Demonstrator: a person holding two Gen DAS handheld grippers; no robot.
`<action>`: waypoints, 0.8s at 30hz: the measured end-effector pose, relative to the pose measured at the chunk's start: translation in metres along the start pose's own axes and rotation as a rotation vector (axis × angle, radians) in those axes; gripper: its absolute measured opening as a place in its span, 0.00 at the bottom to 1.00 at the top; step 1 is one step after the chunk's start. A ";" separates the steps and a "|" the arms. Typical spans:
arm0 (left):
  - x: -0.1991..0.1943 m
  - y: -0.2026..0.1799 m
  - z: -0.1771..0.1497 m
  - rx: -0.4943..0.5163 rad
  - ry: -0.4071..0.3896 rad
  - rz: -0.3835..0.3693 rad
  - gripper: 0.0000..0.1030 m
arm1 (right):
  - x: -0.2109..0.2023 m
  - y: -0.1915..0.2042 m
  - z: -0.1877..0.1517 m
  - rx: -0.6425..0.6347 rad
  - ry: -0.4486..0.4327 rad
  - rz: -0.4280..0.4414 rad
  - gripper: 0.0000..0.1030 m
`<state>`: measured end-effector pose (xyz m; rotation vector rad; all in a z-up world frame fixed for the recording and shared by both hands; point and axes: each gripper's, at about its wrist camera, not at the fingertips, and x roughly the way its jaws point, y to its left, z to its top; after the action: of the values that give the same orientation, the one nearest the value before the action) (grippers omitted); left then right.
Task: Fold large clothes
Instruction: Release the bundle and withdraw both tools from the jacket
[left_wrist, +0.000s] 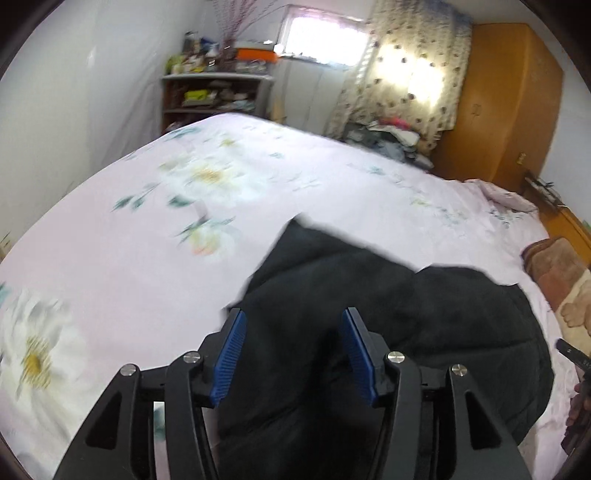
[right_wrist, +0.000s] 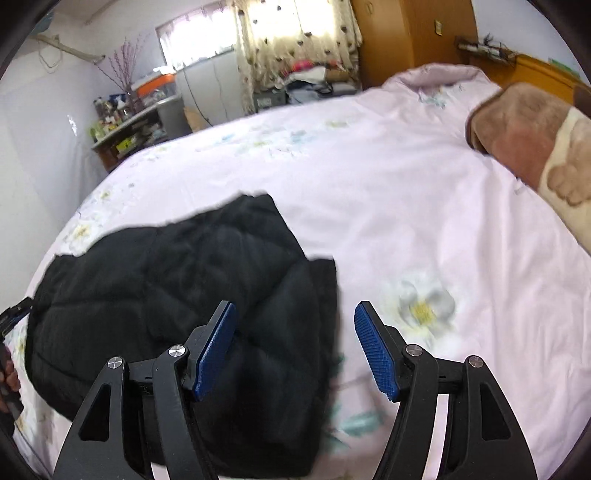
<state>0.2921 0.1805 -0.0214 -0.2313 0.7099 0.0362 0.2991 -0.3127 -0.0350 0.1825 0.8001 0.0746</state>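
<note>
A black quilted jacket (left_wrist: 369, 295) (right_wrist: 166, 266) lies bunched on the pink floral bedsheet (left_wrist: 147, 258) (right_wrist: 406, 203). My left gripper (left_wrist: 293, 317) hovers over the jacket's left part, its blue pads apart, and the frames do not show them pressing the fabric. My right gripper (right_wrist: 297, 308) stands open wider, straddling the jacket's right edge, with one pad over the jacket and the other over bare sheet. The right-hand tool's tip (left_wrist: 572, 354) peeks in at the edge of the left wrist view. The left-hand tool (right_wrist: 14, 314) shows at the edge of the right wrist view.
A brown plush blanket (left_wrist: 554, 269) (right_wrist: 528, 129) lies on the bed's right side. Beyond the bed stand a cluttered shelf (left_wrist: 214, 92) (right_wrist: 129, 129), a pile of clothes (left_wrist: 388, 136) (right_wrist: 306, 81) under a curtained window, and an orange wooden wardrobe (left_wrist: 509, 103) (right_wrist: 406, 33).
</note>
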 end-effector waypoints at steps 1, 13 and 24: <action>0.006 -0.008 0.005 0.016 -0.008 -0.001 0.54 | 0.005 0.007 0.003 -0.023 0.002 0.022 0.65; 0.042 -0.029 0.009 0.076 0.100 0.086 0.58 | 0.042 0.016 0.009 -0.080 0.125 0.002 0.58; -0.087 -0.083 -0.042 0.138 0.066 0.064 0.59 | -0.067 0.059 -0.046 -0.075 0.051 0.028 0.58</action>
<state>0.2082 0.0943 0.0207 -0.0776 0.7821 0.0401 0.2201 -0.2579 -0.0080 0.1209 0.8445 0.1355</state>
